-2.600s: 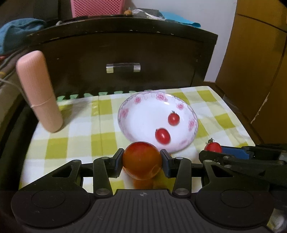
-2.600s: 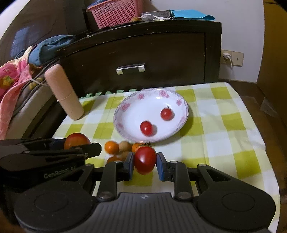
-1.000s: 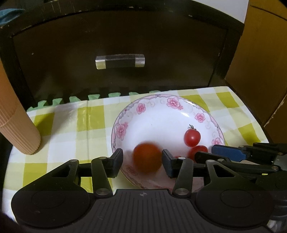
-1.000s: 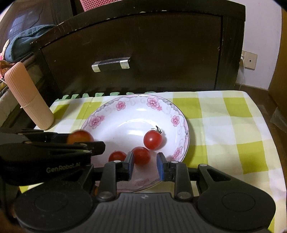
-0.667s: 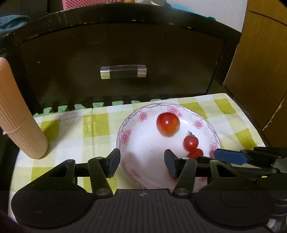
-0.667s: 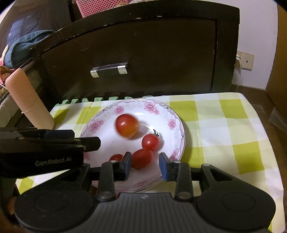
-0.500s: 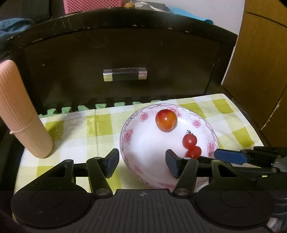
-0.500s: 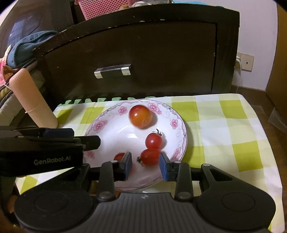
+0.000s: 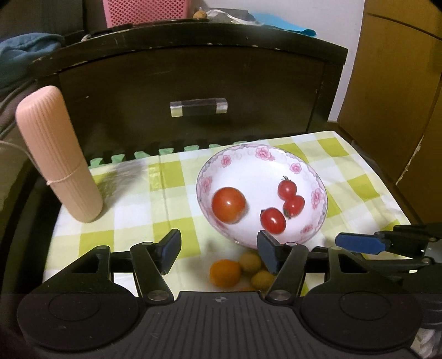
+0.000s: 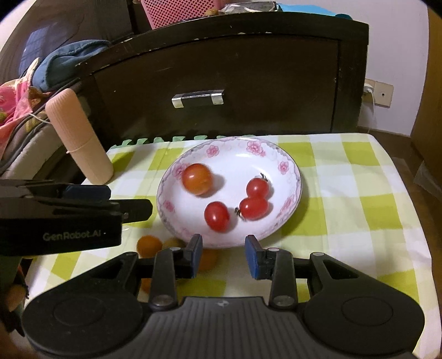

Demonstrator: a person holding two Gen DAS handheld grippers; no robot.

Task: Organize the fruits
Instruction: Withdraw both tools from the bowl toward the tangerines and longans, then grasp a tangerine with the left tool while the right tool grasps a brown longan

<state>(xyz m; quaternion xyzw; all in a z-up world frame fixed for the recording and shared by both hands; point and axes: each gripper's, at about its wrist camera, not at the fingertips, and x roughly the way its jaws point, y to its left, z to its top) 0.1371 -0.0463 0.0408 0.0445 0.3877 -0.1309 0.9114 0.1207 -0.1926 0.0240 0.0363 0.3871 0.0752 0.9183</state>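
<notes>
A white plate with pink flowers [image 9: 248, 157] [image 10: 287, 171] sits on the yellow checked cloth. In it lie a large tomato [image 9: 228, 204] [image 10: 197, 179] and three cherry tomatoes [image 9: 273, 220] [image 10: 217, 216]. My left gripper [image 9: 219, 250] is open and empty, just before the plate's near rim. My right gripper [image 10: 223, 255] is open and empty at the plate's near edge. Small orange and yellowish fruits [image 9: 225, 272] [image 10: 149, 245] lie on the cloth in front of the plate, partly hidden by the fingers.
A pink ribbed cylinder [image 9: 56, 154] [image 10: 78, 140] stands at the left of the cloth. A dark wooden drawer unit [image 9: 193, 82] with a metal handle stands right behind the table. A pink basket [image 9: 143, 11] sits on top of it.
Both grippers let go of their tomatoes into the plate and drew back. The large tomato rolled toward the plate's left side. The small orange fruits came back into view.
</notes>
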